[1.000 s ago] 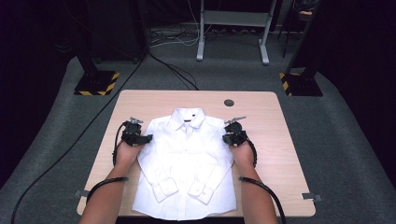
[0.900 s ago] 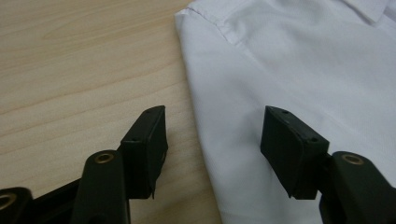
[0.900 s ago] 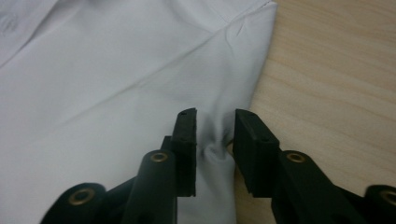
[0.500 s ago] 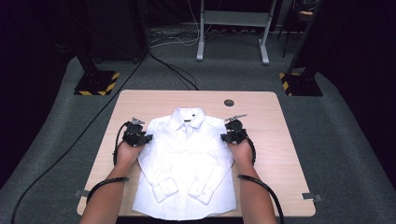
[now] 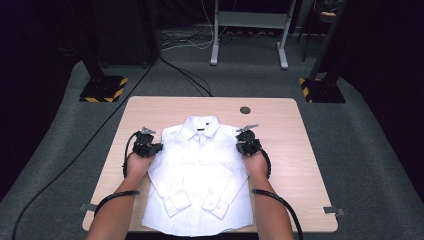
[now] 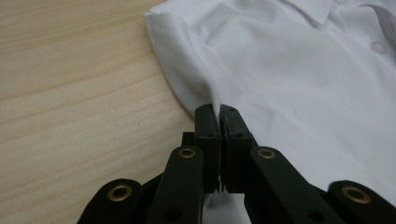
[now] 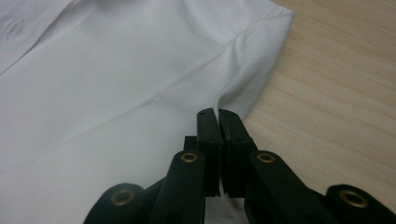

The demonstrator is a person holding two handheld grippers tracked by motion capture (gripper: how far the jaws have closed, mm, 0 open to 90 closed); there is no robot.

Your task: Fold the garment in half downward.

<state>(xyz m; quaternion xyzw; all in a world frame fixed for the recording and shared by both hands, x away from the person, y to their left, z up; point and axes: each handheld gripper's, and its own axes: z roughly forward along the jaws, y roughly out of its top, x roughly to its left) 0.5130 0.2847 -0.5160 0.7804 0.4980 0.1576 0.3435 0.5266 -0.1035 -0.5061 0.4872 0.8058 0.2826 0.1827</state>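
While both hands rest at the sides of the white shirt (image 5: 199, 175), the left gripper (image 6: 218, 112) has just closed its jaws and now pinches a thin ridge of fabric at the shirt's edge, below the shoulder. The right gripper (image 7: 217, 114) has likewise just closed, and it clamps a fold of cloth at the opposite edge. Between the two pairs of jaws the shirt lies flat on the tabletop (image 5: 150, 110), front up, buttoned, collar away from the person, cuffs folded in over the lower front. Bare wood lies just outside each pinch.
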